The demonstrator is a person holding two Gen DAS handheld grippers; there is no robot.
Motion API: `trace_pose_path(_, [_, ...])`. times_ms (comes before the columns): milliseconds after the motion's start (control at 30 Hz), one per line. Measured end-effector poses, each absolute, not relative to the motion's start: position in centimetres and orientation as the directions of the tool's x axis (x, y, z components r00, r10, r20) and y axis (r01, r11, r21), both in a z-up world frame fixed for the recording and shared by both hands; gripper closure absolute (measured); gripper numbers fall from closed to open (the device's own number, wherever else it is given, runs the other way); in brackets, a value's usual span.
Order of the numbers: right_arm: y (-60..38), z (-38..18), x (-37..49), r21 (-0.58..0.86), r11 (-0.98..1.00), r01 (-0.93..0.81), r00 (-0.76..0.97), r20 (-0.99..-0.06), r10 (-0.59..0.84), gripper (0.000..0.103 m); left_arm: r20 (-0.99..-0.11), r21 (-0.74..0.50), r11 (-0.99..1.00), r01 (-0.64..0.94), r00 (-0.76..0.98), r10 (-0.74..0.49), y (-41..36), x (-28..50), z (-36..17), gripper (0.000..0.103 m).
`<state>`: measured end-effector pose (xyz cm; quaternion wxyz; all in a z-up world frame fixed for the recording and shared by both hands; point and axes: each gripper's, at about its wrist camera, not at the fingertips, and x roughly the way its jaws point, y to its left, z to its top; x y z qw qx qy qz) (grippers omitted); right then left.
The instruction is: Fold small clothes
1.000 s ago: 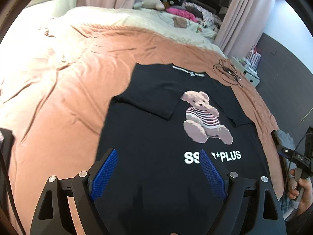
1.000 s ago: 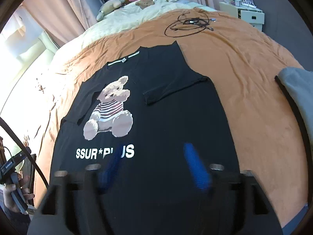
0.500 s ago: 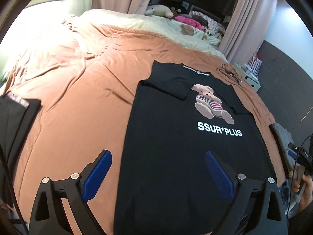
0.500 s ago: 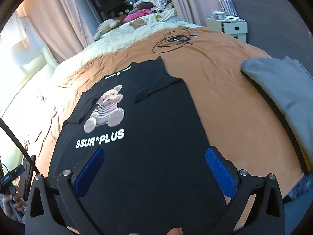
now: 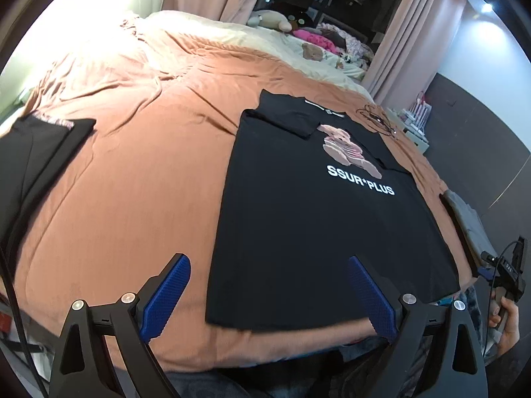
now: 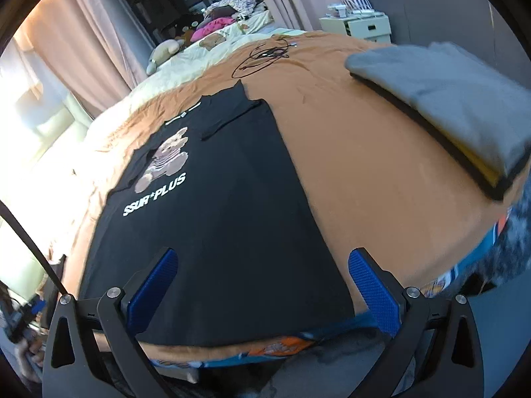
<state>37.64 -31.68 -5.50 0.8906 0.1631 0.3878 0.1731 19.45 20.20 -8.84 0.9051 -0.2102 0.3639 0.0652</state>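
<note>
**Both grippers at the hem, nothing gripped yet**

Left gripper (image 5: 267, 293): blue pads (image 5: 166, 295) spread wide, nothing between them but air. They straddle the near-left corner of the black T-shirt (image 5: 308, 225); the jaws have just been opening and then eased in a touch. No cloth pinched.

Right gripper (image 6: 262, 290): pads (image 6: 373, 293) equally wide, jaws have just been opening, also carrying nothing. They frame the near-right stretch of the hem, right pad just past the shirt's right edge.

Shirt lies flat, print side up, on the orange bedspread (image 5: 132, 172), collar at the far end, hem at the near edge of the bed. Both sleeves are already folded inward onto the chest, beside the bear print (image 5: 345, 149). So the body is a clean rectangle.

Step in hand, as I read it: sleeves done, lining up for the lengthwise fold, hem to collar.

Next move calls for:
- drop each gripper onto its own hem corner and close on the cloth
- catch both layers, front and back; a single layer would drag the fold open
- lift both corners together and level, carry them far toward the collar, lay down without skewing

Around it: folded grey stack (image 6: 441, 99) at right, folded dark garment (image 5: 39, 152) at left, cable tangle (image 6: 265, 56) far beyond the collar. All well apart from the fold path.
</note>
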Motion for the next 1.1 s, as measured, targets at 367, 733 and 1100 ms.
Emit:
trace_pose_path(367, [-36.9,-9.5,37.7,0.543,0.83,-0.131,0.56,-0.65,0.514,0.033,-0.672,-0.424,0.865,-0.269,0.734,-0.101,20.1,16.1,-11.1,0.033])
trace_pose_path(733, [-38.1,-11.1,42.2,0.601,0.785,-0.153,0.517,-0.628,0.581,0.045,-0.702,-0.457,0.835,-0.306,0.7,-0.128,20.9,17.5,-13.7,0.039])
trace_pose_path(1100, [-39.3,-13.9,45.4,0.706,0.685,-0.182,0.475,-0.547,0.69,0.047,-0.728,-0.511,0.776,-0.369,0.666,-0.163,22.9,19.2,-17.0,0.04])
